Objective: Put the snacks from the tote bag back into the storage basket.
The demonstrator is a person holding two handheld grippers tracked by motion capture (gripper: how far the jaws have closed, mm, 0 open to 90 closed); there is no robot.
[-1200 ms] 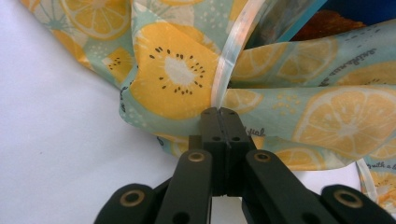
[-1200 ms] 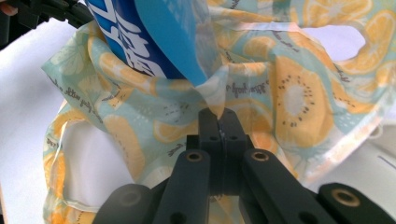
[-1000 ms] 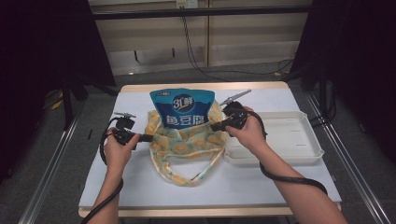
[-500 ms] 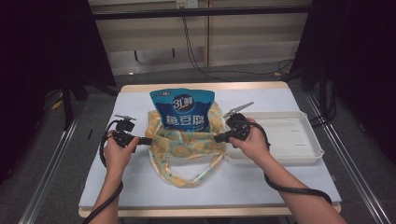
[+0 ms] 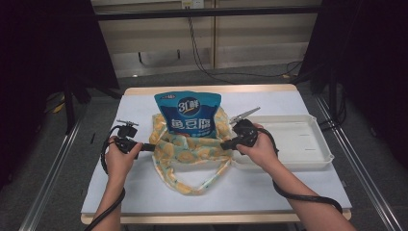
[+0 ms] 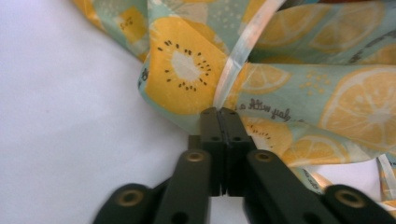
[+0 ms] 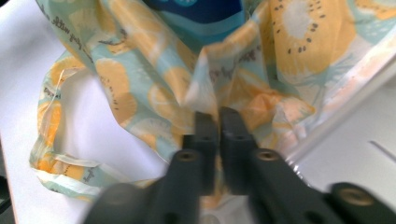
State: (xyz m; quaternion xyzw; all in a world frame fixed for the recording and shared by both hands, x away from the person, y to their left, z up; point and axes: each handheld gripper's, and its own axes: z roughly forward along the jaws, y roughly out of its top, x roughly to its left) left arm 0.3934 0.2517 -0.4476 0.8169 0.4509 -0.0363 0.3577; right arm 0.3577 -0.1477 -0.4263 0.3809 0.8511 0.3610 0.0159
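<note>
On the desk (image 5: 144,192), centre:
Bag (image 5: 192,154): soft, light cloth; holds blue pouch (image 5: 188,115).
Left tool (image 6: 219,114): clenched on bag edge, just loosening.
Right tool (image 7: 215,119): likewise, opposite edge.
Hold: hem, near handles.

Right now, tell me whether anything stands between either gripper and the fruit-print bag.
Nothing visible does. The left gripper and the right gripper are each already at the fruit-print bag, pinching its fabric on opposite sides.
</note>
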